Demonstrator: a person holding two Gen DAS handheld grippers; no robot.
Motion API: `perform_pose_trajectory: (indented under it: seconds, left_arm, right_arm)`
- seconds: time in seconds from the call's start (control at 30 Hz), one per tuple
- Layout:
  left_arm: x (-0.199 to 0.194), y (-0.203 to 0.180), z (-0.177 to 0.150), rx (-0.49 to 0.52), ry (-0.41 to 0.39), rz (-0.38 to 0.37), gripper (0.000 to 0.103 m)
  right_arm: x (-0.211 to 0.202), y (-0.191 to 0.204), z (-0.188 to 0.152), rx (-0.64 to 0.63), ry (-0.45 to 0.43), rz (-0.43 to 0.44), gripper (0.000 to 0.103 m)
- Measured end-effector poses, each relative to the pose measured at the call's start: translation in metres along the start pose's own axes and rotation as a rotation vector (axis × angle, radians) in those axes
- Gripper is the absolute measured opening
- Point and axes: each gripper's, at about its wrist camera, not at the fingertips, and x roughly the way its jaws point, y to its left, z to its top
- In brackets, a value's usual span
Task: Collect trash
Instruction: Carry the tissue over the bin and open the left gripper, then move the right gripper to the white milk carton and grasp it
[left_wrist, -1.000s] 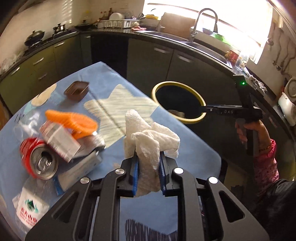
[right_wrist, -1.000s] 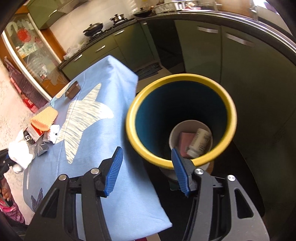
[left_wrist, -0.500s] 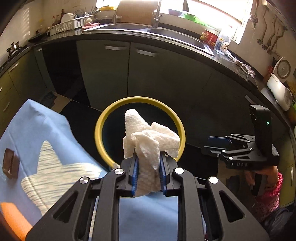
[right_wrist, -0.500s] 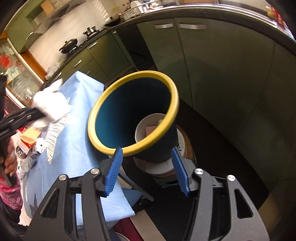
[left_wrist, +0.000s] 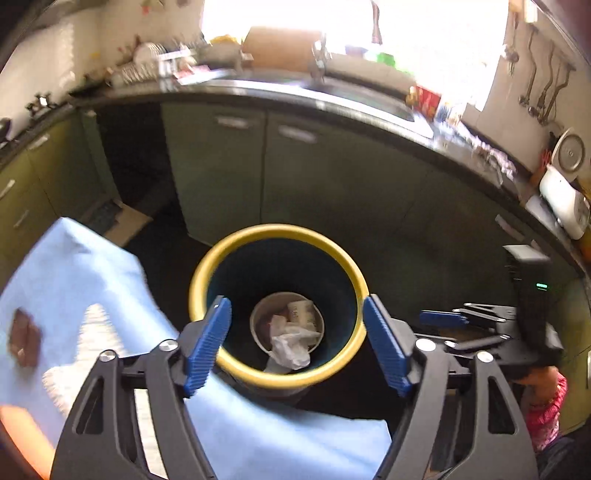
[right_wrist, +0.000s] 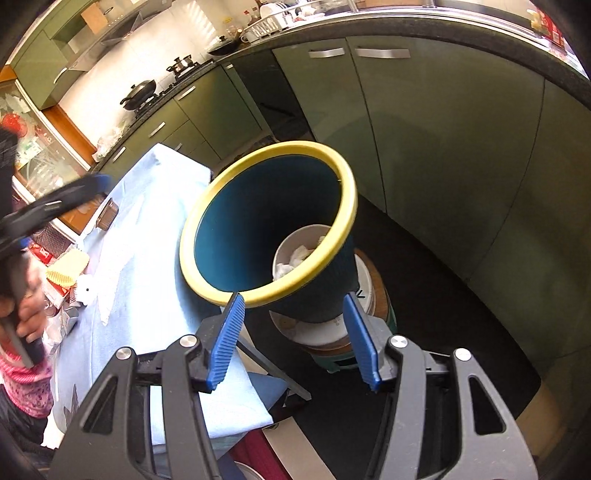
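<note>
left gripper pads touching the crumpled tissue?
Apart. Left wrist view: left gripper jaws opening and empty, crumpled tissue lying down in the yellow-rimmed bin.

Olive-green cabinet doors (right_wrist: 424, 140) with metal bar handles fill the middle and right of the right wrist view, under a dark curved worktop (right_wrist: 461, 35) along the top of the frame. In the upper left of that view a black wok (right_wrist: 138, 96) sits on a hob before a pale tiled wall (right_wrist: 107, 74), and the floor (right_wrist: 424, 295) at lower right is dark. In the left wrist view a bright window (left_wrist: 424, 40) glares at upper centre above a sink (left_wrist: 369, 92), with utensils hanging on the wall (left_wrist: 535, 85) at upper right.
</note>
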Motion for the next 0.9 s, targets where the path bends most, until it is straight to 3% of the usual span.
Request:
perform_pose_trajectory:
  seconds: [0.2, 0.33, 0.63, 0.9]
  left_arm:
    - [-0.097, 0.015, -0.057, -0.039, -0.111, 0.057, 0.089]
    - [-0.153, 0.038, -0.109, -0.095, -0.15, 0.159, 0.092]
    - [-0.243, 0.096, -0.209, -0.269, -0.18, 0.387, 0.093]
    - [-0.277, 0.124, -0.266, -0.379, -0.206, 0.416, 0.093]
  right_arm:
    - [0.014, 0.025, 0.002, -0.057, 0.035, 0.03, 0.053]
    - [0.026, 0.066, 0.007, -0.151, 0.066, 0.069, 0.053]
    - [0.046, 0.215, 0.012, -0.467, 0.086, 0.209, 0.053]
    - [0.048, 0.345, -0.025, -0.744, 0.082, 0.371, 0.053]
